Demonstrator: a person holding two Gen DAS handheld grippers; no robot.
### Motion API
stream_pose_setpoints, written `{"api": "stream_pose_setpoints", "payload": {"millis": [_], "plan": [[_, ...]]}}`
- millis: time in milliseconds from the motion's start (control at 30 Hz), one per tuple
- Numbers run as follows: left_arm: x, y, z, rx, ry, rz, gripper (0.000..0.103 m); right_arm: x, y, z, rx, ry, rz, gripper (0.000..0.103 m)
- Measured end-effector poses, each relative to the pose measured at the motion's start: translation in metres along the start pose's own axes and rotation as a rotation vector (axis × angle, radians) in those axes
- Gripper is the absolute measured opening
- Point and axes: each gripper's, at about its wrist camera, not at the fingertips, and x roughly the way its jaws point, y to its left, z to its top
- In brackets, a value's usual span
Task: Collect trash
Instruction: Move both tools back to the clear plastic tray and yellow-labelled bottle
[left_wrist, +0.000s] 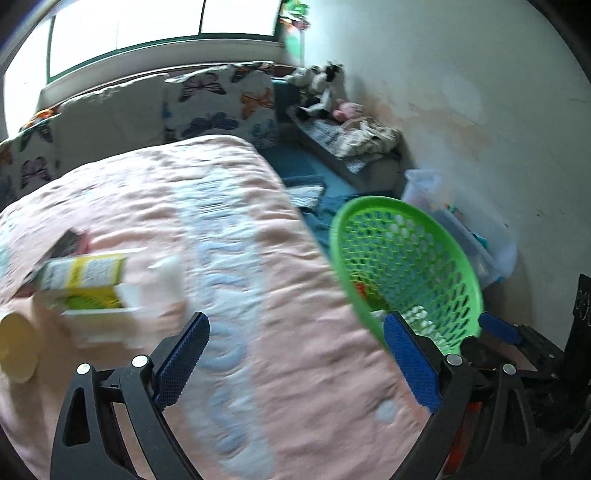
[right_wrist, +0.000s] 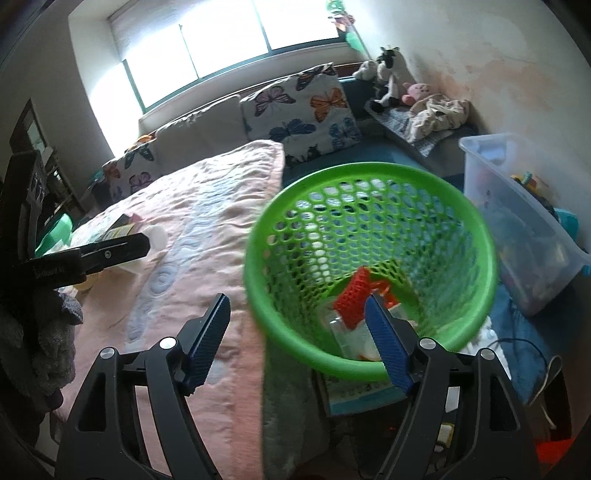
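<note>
Left gripper (left_wrist: 295, 354) and right gripper (right_wrist: 297, 334), both jaws spread and empty, above pink quilt (left_wrist: 229, 229); green mesh basket (right_wrist: 369, 258) holds red piece (right_wrist: 352, 295).

Green mesh basket (right_wrist: 369, 266) sits beside the bed, red scrap (right_wrist: 352, 295) inside; yellow-green carton (left_wrist: 83, 282) lies on the pink bedspread (left_wrist: 229, 258).

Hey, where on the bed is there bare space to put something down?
The pink blanket is bare through its middle, from the cardboard box across to the green basket. The blanket's left edge is crowded: box, yellow cup, other small items.
</note>
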Motion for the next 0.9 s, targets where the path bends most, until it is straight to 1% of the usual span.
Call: {"api": "stream_pose_setpoints", "payload": {"millis": [167, 367, 600, 900], "plan": [[-0.016, 0.035, -0.011, -0.059, -0.018, 0.074, 0.092, 0.011, 0.021, 0.004, -0.033, 0.019, 0.035, 0.076], [-0.030, 0.079, -0.023, -0.144, -0.023, 0.143, 0.092, 0.028, 0.051, 0.011, -0.086, 0.039, 0.084, 0.076], [-0.054, 0.122, -0.036, -0.225, -0.043, 0.199, 0.092, 0.046, 0.089, 0.019, -0.141, 0.056, 0.144, 0.077], [-0.085, 0.163, -0.056, -0.299, -0.063, 0.261, 0.092, 0.073, 0.135, 0.024, -0.178, 0.100, 0.232, 0.078]]}}
